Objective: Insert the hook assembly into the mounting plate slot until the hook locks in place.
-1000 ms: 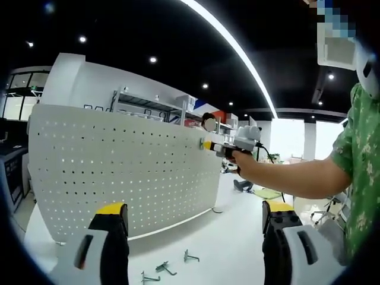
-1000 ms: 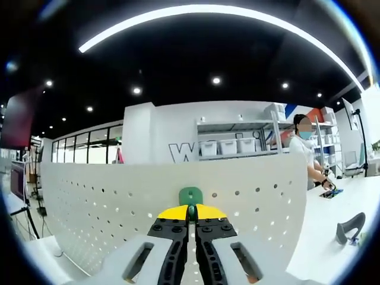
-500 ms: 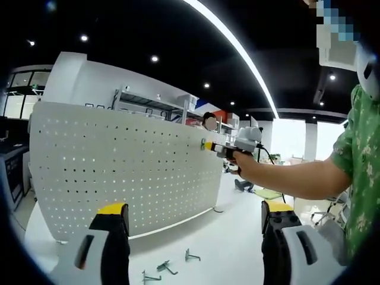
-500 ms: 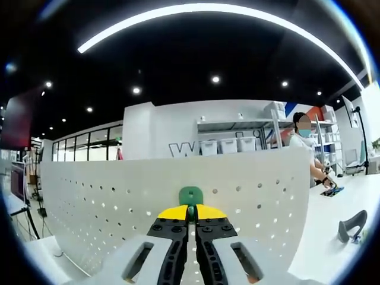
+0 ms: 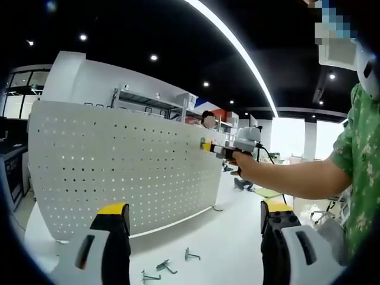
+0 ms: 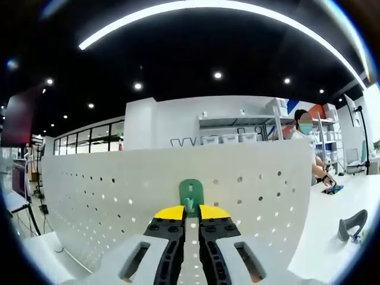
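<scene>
— Sticking up tall against the white board with holes [image 6: 107, 196], what is that green hook [image 6: 190, 196]?

— It's pinched by the right claw [image 6: 191, 209], touching the board.

— And the arm?

— A bare arm [image 5: 297, 177] reaches straight out. The left claw [image 5: 193, 222] is spread wide, holding nothing. Spare hooks [image 5: 166, 268] lie on the table [image 5: 231, 249].

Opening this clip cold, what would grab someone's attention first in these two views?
The big white perforated panel standing upright on the white table dominates both views. In the right gripper view, the right gripper is shut on a green hook piece pressed against the panel's upper part. In the left gripper view, spare metal hooks lie on the table between the open jaws of the left gripper.
</scene>
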Motion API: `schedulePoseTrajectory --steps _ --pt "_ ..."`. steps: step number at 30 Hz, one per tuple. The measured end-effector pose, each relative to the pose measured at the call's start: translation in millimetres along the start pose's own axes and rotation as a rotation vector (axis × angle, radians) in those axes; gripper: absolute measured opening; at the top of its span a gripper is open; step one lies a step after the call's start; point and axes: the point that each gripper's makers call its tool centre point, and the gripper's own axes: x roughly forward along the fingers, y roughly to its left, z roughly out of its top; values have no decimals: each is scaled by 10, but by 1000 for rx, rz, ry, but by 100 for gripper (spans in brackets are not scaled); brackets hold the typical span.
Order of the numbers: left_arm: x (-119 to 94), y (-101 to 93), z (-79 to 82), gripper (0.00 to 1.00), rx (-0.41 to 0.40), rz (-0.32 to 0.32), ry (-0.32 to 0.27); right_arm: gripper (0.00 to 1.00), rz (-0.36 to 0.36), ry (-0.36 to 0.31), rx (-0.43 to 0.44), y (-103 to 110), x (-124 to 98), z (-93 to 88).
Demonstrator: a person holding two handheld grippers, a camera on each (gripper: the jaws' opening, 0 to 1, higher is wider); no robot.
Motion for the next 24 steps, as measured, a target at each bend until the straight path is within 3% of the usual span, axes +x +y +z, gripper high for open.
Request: schedulePoseTrajectory --steps 7,24 --pt "6 -15 -2 94 0 -3 0 9 2 4 -1 -6 -79 -49" --pt "1 -78 13 93 10 -14 2 39 26 -30 -6 27 -202 51"
